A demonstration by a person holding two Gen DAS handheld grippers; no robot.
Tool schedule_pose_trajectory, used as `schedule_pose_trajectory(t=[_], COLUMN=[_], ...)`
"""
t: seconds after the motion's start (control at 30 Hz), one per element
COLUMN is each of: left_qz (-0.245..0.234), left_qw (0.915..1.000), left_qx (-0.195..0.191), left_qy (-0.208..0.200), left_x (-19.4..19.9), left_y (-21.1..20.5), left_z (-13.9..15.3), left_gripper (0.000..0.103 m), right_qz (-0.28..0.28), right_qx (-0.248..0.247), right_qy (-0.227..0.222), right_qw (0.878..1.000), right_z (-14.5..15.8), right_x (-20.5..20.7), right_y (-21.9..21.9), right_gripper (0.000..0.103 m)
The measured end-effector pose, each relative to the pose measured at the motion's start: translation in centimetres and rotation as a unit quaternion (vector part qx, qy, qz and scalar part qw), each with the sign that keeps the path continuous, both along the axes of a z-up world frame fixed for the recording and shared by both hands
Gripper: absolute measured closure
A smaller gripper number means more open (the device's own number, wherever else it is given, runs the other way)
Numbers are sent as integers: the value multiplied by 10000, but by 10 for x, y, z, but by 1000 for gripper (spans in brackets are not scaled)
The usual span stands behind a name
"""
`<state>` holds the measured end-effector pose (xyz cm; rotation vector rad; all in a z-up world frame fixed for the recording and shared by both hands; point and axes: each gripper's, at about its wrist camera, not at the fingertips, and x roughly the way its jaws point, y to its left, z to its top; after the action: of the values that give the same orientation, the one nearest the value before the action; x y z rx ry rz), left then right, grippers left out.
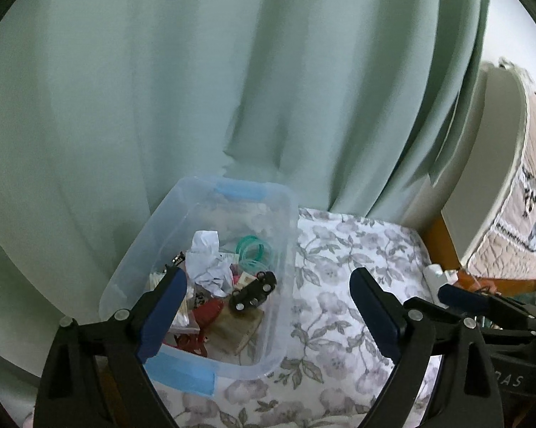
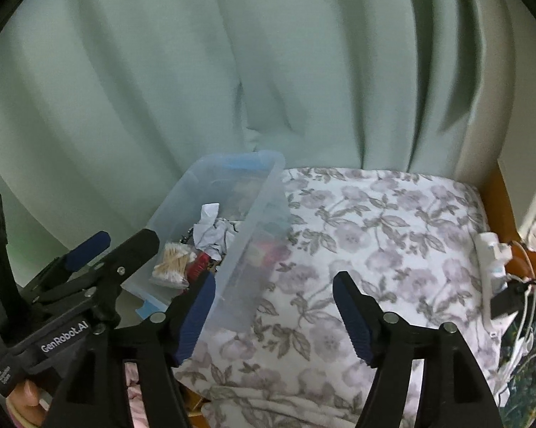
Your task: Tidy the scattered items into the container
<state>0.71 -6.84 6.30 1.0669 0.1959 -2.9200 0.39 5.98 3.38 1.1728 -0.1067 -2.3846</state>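
A clear plastic container (image 1: 290,246) with blue latches stands on the flowered cover (image 1: 353,249), close to the curtain. Inside lie crumpled white paper (image 1: 207,260), green rings (image 1: 253,248), a black toy car (image 1: 253,290), a pack of cotton swabs (image 2: 173,262) and red bits (image 1: 207,312). My left gripper (image 1: 268,278) hovers over the container's near end, open, with nothing gripped. My right gripper (image 2: 273,280) is open and empty too, over the cover just right of the container (image 2: 257,210). In the right wrist view the left gripper (image 2: 121,242) shows at the left, beside the box.
A pale green curtain (image 2: 232,71) hangs right behind the container. A white plug-like item (image 2: 489,249) and cables (image 2: 521,324) lie at the cover's right edge by the wooden frame (image 2: 496,192). A quilt (image 1: 517,221) is at far right. A hand (image 2: 29,396) holds the left gripper.
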Motion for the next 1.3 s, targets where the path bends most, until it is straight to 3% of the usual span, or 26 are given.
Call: schedule_pose_trajectory(t=[0.37, 1.3], left_qz=[-127, -131], left_qw=[9994, 9993], left_qx=[-238, -197], left_qy=[-209, -301], left_x=[14, 30], left_y=[12, 10], left_z=[0, 11], left_gripper=[10, 10], right_qz=[-57, -207], right_qx=[-84, 286], right_qy=[-46, -13], right_qw=[9999, 9994], right_z=[5, 24], right_x=[14, 37], right_y=[17, 18], right_gripper=[2, 0])
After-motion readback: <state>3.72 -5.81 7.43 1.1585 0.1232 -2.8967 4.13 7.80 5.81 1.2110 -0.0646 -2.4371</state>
